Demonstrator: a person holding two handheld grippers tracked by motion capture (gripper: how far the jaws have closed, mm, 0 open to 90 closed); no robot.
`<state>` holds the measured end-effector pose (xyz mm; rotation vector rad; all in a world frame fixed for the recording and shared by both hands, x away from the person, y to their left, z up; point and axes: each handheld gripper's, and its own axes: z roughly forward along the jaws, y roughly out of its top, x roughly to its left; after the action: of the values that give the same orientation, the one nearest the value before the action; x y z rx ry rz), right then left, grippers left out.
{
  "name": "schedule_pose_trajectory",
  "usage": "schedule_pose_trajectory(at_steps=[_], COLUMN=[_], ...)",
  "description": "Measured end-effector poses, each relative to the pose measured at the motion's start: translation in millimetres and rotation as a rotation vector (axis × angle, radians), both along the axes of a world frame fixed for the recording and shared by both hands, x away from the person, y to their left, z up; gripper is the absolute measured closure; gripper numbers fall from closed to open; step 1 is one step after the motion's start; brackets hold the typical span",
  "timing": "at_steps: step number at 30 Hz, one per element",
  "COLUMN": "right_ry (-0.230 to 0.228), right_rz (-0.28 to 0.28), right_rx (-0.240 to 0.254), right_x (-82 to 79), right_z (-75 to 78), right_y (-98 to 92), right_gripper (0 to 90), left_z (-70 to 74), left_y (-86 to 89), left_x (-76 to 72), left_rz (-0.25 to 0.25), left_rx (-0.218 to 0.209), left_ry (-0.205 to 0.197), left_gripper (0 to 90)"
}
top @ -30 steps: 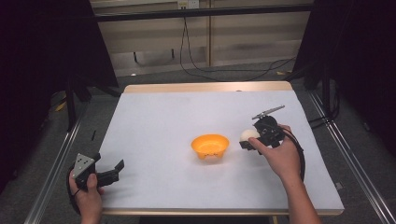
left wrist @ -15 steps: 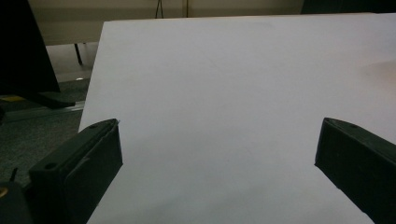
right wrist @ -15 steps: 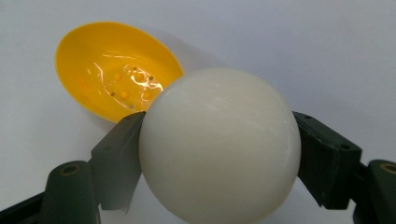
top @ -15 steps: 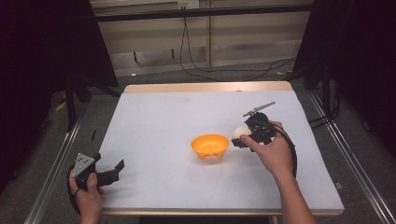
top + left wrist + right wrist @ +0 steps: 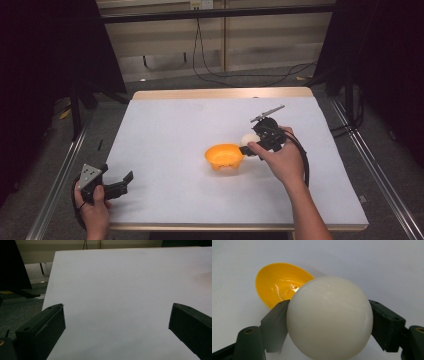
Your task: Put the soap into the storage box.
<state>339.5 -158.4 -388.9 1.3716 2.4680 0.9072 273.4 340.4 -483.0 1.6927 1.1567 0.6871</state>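
Right gripper view shows a smooth, matte, cream-white ball (image 5: 329,317) at the frame's centre, pinched between the two black jaws of the right gripper (image 5: 329,322), one pressing each side. Behind it, at upper left, sits a glossy orange-yellow plastic bowl (image 5: 279,287) with glare spots inside. High view places the ball (image 5: 248,139) just right of the bowl (image 5: 224,157), right of the frame's centre, on the white-topped table (image 5: 170,130). At lower left, the left gripper (image 5: 122,182) rests on the table edge, its jaws spread wide with nothing between them.
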Motion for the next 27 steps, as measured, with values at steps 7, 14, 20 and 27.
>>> schedule_pose_trajectory(at_steps=[7, 14, 20, 27], right_ry=[-0.001, 0.0, 0.01, 0.028], right_rz=[0.014, 0.028, 0.037, 0.033], right_rx=[-0.002, 0.003, 0.005, -0.004], right_x=[2.5, 5.8, 8.1, 11.0], right_z=[-3.1, -7.8, -12.6, -17.3], right_y=[13.7, 26.9, 39.0, 49.4], right_gripper=[24.0, 24.0, 24.0, 24.0], left_z=[0.0, 0.0, -0.1, 0.0], left_y=[0.1, 0.0, -0.2, -0.2], left_x=[0.0, 0.1, 0.1, 0.0], left_rz=[-0.001, 0.0, 0.001, 0.001], left_rx=[-0.001, -0.001, -0.006, -0.003], left_ry=[-0.001, 0.001, 0.0, 0.002], left_gripper=[0.6, 0.6, 0.6, 0.6])
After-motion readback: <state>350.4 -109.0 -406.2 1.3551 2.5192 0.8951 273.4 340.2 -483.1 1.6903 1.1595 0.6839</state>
